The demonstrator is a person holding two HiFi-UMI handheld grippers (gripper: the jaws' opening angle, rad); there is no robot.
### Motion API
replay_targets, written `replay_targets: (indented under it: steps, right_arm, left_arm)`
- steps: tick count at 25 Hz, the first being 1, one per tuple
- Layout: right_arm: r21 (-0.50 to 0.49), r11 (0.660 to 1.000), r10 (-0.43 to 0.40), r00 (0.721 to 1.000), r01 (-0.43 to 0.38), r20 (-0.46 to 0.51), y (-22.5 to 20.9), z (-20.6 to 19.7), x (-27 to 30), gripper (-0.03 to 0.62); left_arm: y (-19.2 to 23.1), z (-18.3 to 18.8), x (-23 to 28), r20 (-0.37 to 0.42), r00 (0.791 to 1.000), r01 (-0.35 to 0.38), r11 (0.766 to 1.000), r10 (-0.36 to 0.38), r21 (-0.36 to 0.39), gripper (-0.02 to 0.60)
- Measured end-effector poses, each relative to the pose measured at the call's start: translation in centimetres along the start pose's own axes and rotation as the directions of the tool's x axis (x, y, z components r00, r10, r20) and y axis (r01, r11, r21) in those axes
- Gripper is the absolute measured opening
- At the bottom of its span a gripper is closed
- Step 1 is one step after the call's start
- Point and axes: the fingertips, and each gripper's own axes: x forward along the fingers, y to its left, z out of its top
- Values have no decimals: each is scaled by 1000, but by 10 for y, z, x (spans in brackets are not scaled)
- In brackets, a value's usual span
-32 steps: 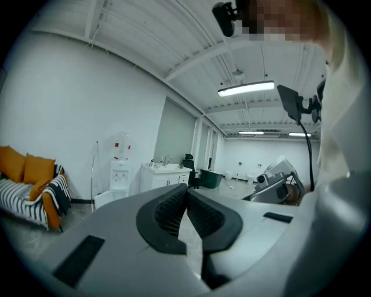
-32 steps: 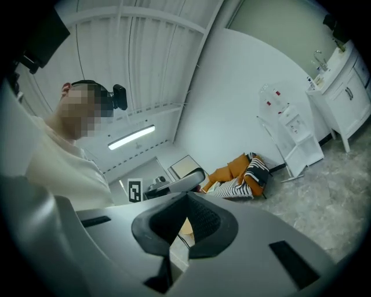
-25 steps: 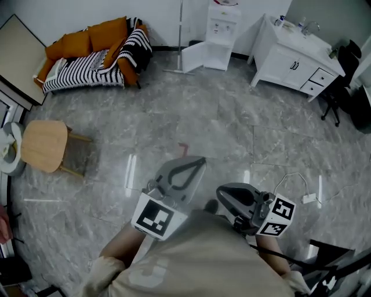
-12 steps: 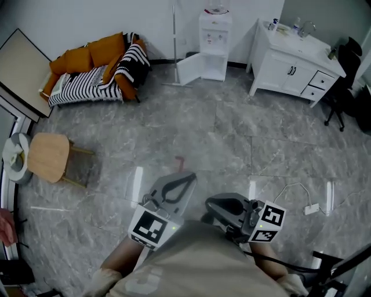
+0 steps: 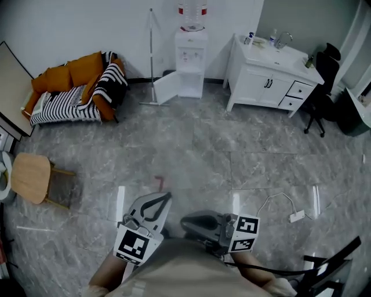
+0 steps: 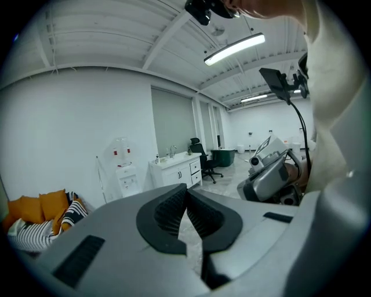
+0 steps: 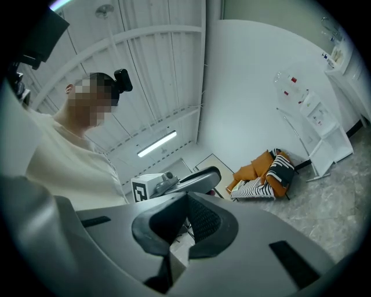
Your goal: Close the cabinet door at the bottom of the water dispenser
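"How far along is the job?"

"Not begun, I'd judge. The white cabinet door (image 5: 164,88) at the foot of the white water dispenser (image 5: 189,61) stands swung open. Both grippers are well apart from the dispenser, across the grey marble floor (image 5: 232,145)."

"And the grippers?"

"The left gripper (image 6: 185,200) and right gripper (image 7: 186,206) both have jaws pressed together, with nothing between them."

"Anything inside the cabinet?"

"It's too small to tell. A clear water bottle (image 5: 191,10) sits atop the dispenser."

Orange sofa (image 5: 64,96) by the wall; white sink cabinet (image 5: 261,87) beside a black office chair (image 5: 324,69); wooden stool (image 5: 29,177) apart
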Motion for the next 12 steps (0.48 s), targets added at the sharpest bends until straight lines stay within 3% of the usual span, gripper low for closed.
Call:
replay_targets:
  steps: [6, 12]
  right_arm:
    - [-23, 998, -62, 998, 61, -27, -20, -1, 32, 15]
    - [-62, 994, -97, 992, 93, -74, -44, 5, 106, 15]
  left_arm:
    - [40, -16, -5, 57, 998, 25, 999, -22, -48, -9]
    - [103, -29, -21, 92, 993, 82, 994, -75, -70, -9]
